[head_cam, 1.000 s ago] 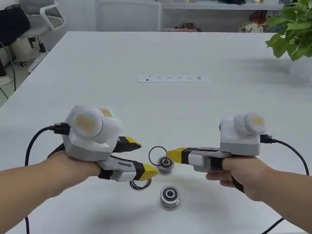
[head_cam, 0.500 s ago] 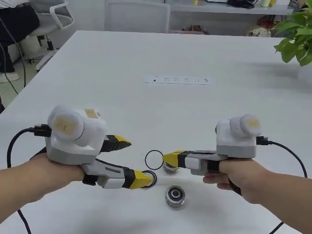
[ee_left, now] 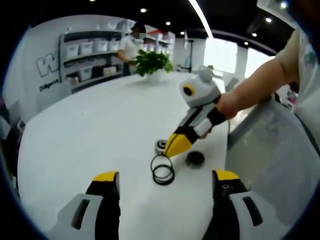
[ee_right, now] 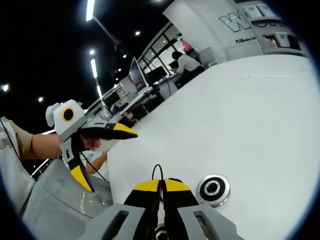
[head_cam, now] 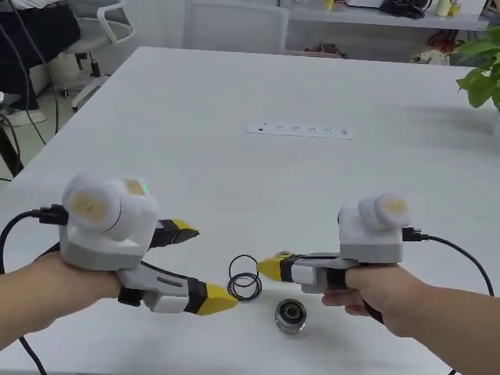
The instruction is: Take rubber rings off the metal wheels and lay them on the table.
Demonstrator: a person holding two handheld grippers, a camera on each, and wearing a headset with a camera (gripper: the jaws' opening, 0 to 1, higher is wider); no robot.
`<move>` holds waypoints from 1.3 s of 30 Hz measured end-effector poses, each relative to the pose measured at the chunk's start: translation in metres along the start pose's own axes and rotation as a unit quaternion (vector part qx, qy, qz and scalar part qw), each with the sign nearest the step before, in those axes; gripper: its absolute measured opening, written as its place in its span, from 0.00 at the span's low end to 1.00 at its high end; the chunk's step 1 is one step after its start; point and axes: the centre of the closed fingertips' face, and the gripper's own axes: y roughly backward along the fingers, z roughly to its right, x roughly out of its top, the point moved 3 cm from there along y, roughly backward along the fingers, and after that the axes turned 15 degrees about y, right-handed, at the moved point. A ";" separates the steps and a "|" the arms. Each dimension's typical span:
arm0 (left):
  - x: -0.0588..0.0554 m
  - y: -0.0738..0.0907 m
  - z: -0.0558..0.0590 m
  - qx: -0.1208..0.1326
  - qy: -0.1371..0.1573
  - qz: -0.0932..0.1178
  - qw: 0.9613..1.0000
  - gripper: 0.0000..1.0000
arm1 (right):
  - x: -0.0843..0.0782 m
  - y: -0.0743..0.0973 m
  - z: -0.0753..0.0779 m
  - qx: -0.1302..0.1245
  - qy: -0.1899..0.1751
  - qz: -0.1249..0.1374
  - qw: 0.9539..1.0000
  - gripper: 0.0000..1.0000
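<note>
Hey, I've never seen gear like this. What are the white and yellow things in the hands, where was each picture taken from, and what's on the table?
A person holds a two-jaw gripper in each hand. The wide picture comes from a camera on their head; each round one comes from a camera riding on a gripper. The left gripper is open and empty. The right gripper is shut, seemingly pinching a ring; a second ring overlaps it. A wheel sits nearby on the table.
</note>
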 end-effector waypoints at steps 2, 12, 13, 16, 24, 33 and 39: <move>-0.002 0.001 0.000 0.001 0.002 -0.001 1.000 0.77 | -0.002 -0.002 0.000 0.000 -0.001 -0.005 1.000 0.00; -0.008 0.006 -0.001 0.004 0.007 -0.003 1.000 0.79 | -0.012 -0.006 0.002 -0.009 0.002 -0.031 0.999 0.00; -0.009 0.006 -0.002 0.004 0.007 -0.004 1.000 0.79 | -0.013 -0.006 0.002 -0.009 0.003 -0.033 0.999 0.00; -0.010 0.007 -0.003 0.006 0.009 -0.004 1.000 0.79 | -0.015 -0.006 0.003 -0.012 0.007 -0.040 0.999 0.00; -0.012 0.008 -0.003 0.008 0.012 -0.006 1.000 0.79 | -0.016 -0.005 0.002 -0.014 0.016 -0.045 0.999 0.07; -0.011 0.009 0.000 0.007 0.009 -0.007 1.000 0.79 | -0.011 0.001 -0.002 -0.014 0.026 -0.041 0.999 0.17; -0.009 0.008 0.003 0.006 0.009 -0.007 1.000 0.80 | -0.004 0.008 -0.006 -0.014 0.040 -0.034 0.998 0.25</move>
